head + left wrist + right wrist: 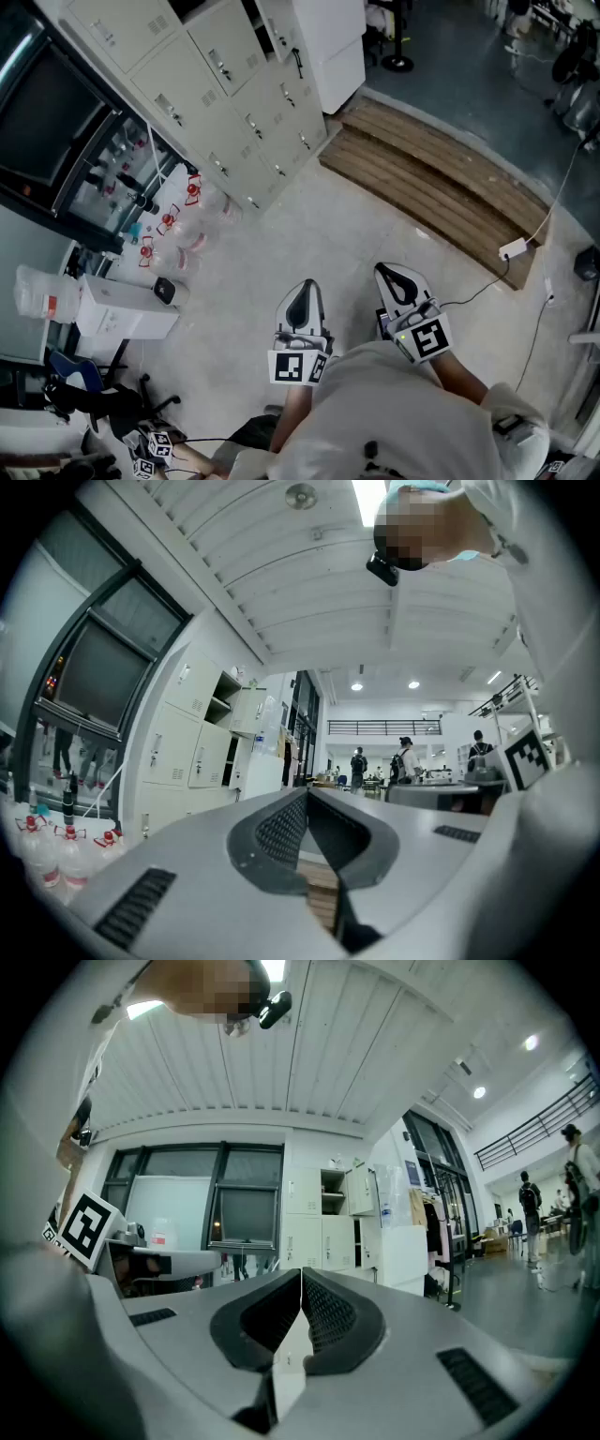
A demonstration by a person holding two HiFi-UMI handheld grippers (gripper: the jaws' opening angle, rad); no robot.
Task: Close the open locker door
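A bank of beige lockers point(216, 84) runs along the wall at the upper left of the head view, well ahead of both grippers. One upper compartment point(333, 1182) stands open, its door point(362, 1191) swung outward. The left gripper view shows the same open door point(246, 710). My left gripper point(302, 292) and right gripper point(389, 274) are held side by side low in the head view, over the pale floor, both pointing toward the lockers. Both are shut with nothing between the jaws. Neither is near the door.
A low wooden platform point(431, 187) lies on the floor at the right, with a white power strip point(514, 249) and cable at its end. Red-capped water bottles point(178, 225) and a white box point(122, 314) sit at the left. People point(405, 759) stand far off.
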